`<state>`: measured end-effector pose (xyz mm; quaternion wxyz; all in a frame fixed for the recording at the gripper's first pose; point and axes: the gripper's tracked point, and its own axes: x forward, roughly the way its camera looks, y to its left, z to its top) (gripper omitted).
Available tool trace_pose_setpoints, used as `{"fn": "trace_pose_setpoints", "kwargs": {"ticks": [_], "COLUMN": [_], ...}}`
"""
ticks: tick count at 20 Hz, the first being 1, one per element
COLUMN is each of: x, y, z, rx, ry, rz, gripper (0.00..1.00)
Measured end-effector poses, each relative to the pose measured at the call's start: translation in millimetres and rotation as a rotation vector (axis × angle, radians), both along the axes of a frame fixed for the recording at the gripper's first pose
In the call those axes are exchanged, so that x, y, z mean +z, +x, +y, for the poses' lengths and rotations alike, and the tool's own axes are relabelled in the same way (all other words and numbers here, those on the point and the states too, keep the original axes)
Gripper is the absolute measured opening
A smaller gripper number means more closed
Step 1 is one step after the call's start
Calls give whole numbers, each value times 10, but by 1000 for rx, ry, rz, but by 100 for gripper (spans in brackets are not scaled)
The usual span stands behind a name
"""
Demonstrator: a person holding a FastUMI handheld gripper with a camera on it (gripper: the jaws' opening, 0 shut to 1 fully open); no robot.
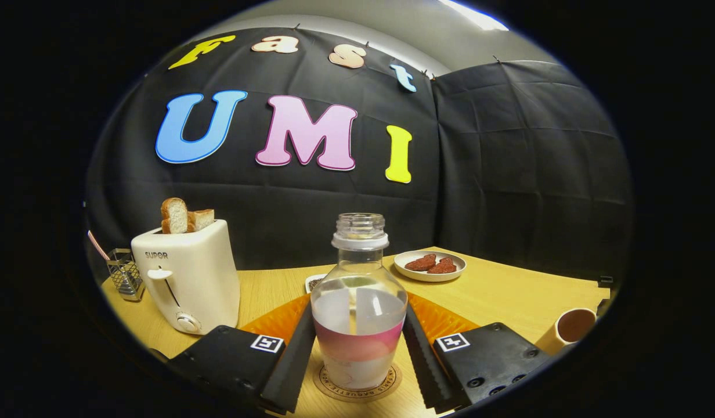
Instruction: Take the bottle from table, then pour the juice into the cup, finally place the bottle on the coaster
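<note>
Your claw [358,354] sits low over the bench [508,296], fingers [291,354] spread to either side of the bottle [358,307]. The bottle stands upright on the round coaster [357,386], between the fingers, with a thin gap showing on each side, so the claw looks released rather than pressing on it. The bottle has no cap, and clear liquid fills its lower half above a pink band. An orange mat [444,319] lies under and behind the fingers. The cup [569,328] stands off to the right, apart from the bottle, with dark contents showing inside. Beyond the bottle a plate [430,266] carries reddish pieces. To the left a toaster [186,281] holds bread slices [183,216], with a wire holder [124,273] beside it.
</note>
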<state>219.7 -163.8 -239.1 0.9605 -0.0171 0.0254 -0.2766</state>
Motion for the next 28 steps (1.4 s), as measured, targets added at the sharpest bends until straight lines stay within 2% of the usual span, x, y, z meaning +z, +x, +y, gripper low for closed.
{"fn": "trace_pose_setpoints", "kwargs": {"ticks": [1, 4, 15, 22, 28], "x": [-6, 4, -41, 307, 675], "y": [-9, -43, -575, -1020, -1261], "z": [3, 22, 186, 406, 836], "rx": [3, 13, 47, 76, 192], "ry": [4, 15, 54, 62, 106], "rz": [0, 1, 48, 17, -22], "gripper": [81, 99, 99, 99, 99]}}
